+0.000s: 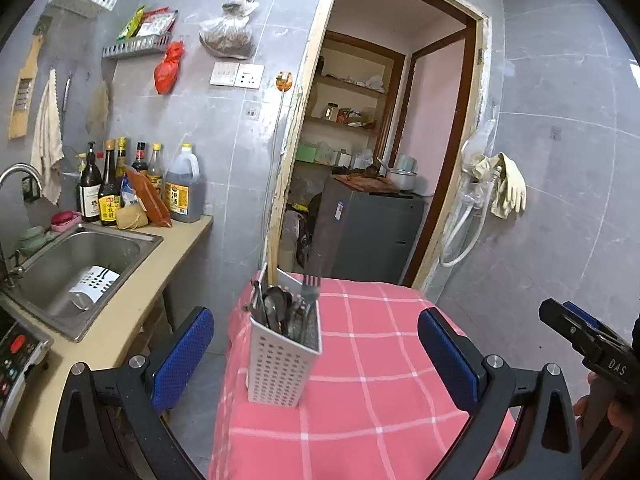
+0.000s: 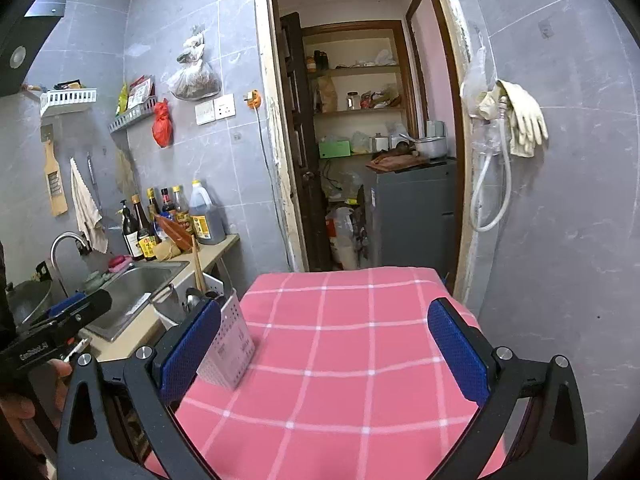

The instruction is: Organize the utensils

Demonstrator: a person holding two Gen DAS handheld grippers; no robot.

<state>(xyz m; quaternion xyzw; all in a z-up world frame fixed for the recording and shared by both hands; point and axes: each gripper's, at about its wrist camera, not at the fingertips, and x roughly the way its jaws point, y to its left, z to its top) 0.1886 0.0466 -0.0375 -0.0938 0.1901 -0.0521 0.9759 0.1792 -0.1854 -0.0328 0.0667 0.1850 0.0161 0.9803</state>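
White perforated utensil caddy [image 1: 282, 354] stands upright near the left edge of the pink checked tablecloth [image 1: 380, 360], holding spoons [image 1: 276, 306] and a fork [image 1: 310, 286]. Left gripper [image 1: 316, 354] and right gripper [image 2: 324, 354] both gape wide, empty. Recommend approaching level, avoiding tipping the caddy.

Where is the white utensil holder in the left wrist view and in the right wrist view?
Left wrist view: the white utensil holder stands at lower centre, on the pink checked cloth.
Right wrist view: lower left, partly hidden by a blue finger pad.
Shared landmark: the doorway.
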